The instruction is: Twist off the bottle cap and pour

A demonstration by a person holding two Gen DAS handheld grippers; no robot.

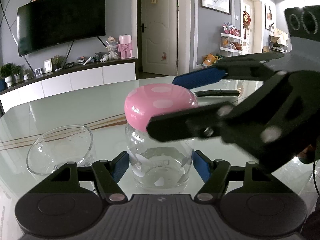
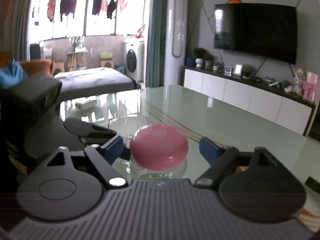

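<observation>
Two grippers are working the bottle (image 1: 160, 166) standing near on the desk (image 1: 80, 104): left gripper (image 1: 160, 167) is clamping its glass body, while right gripper (image 2: 160, 150) is straddling the pink cap (image 2: 159, 146) released, needing a centred re-clench before twisting.

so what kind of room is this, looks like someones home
Most likely a home living and dining room: a wall-mounted TV above a low white cabinet with plants and photo frames, a glass-topped table, and laundry drying on a balcony beside a washing machine.
</observation>
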